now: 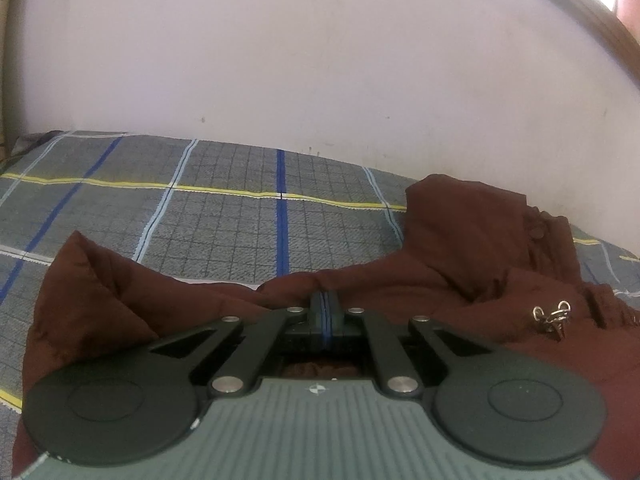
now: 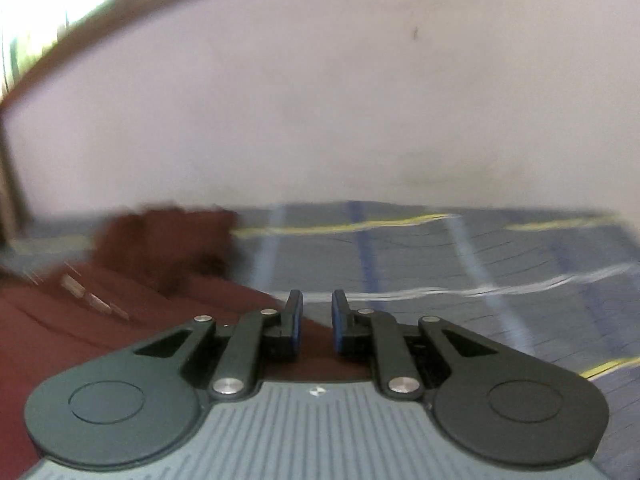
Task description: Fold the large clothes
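1. On the checked bedspread (image 1: 224, 208) (grey, with blue, yellow and pale stripes), the left wrist view shows a maroon garment (image 1: 460, 248) spread across the near and right part of the bed.
2. The left gripper (image 1: 326, 300) has its jaws clenched together at the garment's upper edge; a fold of maroon fabric bunches around the fingertips and appears pinched between them.
3. A raised corner of the garment stands at the left of this view, and a taller bunched section with a round button (image 1: 538, 233) rises at the right, close to the wall (image 1: 320, 60).
4. A small metal clasp (image 1: 554, 314) lies on the fabric to the right of the gripper.
5. A brown wooden frame (image 1: 608, 36) runs along the upper right corner.
6. In the right wrist view (blurred throughout), the right gripper (image 2: 316, 312) has its fingers released, with a narrow gap between the blue-edged pads (image 2: 297, 320) and nothing gripped.
7. The garment (image 2: 120, 300) fills the left and lower left here, its edge running under the gripper's fingers; a bunched mound of it sits further back at the left.
8. Pale rectangular tabs (image 2: 86, 296) show on the fabric; what they are cannot be told.
9. The bedspread (image 2: 480, 264) lies bare to the right and ahead, reaching the pale wall (image 2: 320, 100).
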Tool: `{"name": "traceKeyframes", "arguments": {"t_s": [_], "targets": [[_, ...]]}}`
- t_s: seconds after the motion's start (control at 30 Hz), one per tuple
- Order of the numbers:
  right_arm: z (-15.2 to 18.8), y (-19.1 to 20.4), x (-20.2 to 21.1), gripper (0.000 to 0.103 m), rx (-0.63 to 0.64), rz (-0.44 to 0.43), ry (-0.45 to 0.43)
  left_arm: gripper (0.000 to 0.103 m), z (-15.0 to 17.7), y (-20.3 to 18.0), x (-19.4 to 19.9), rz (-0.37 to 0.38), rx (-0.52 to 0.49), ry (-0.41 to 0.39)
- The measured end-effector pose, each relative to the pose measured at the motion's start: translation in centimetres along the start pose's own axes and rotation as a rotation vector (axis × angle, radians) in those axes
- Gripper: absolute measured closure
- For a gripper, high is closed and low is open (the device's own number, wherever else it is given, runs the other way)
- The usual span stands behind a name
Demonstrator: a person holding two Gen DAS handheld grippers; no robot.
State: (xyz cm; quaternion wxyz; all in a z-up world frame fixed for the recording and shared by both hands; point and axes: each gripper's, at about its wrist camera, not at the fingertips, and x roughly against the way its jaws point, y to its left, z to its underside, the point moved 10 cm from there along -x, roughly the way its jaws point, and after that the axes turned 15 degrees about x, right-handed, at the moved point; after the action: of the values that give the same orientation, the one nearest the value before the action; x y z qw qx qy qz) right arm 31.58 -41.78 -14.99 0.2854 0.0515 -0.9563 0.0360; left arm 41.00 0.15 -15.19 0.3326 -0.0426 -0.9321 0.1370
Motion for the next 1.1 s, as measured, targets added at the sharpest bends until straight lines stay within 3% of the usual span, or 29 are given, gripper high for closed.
{"name": "traceKeyframes", "arguments": {"t_s": [0.17,0.5,0.63,0.77,0.87,1.0,1.1], "targets": [[2.3,-1.3,-3.0,0.089,-0.068,0.015,0.062,0.092,0.0,0.1,0.1,0.001,0.000,-0.003],[2.9,-0.1,-5.0,0.088,0.114,0.124,0.148,0.091,0.1,0.0,0.4,-0.041,-0.027,-0.020],[2.9,-0.2,-5.0,0.088,0.116,0.129,0.150,0.091,-0.4,0.3,1.3,-0.073,-0.027,-0.045],[2.9,-0.3,-5.0,0.088,0.103,0.121,0.145,0.092,-2.2,2.0,3.6,-0.097,-0.015,-0.073],[2.9,-0.4,-4.9,0.088,0.081,0.107,0.133,0.092,-3.6,4.0,5.4,-0.179,-0.079,-0.138],[2.8,-0.3,-4.7,0.088,0.082,0.112,0.121,0.092,-3.9,7.7,5.1,-0.186,0.013,-0.094],[2.8,-0.3,-4.7,0.088,0.080,0.111,0.117,0.092,-3.1,8.5,4.1,-0.198,0.028,-0.075]]}}
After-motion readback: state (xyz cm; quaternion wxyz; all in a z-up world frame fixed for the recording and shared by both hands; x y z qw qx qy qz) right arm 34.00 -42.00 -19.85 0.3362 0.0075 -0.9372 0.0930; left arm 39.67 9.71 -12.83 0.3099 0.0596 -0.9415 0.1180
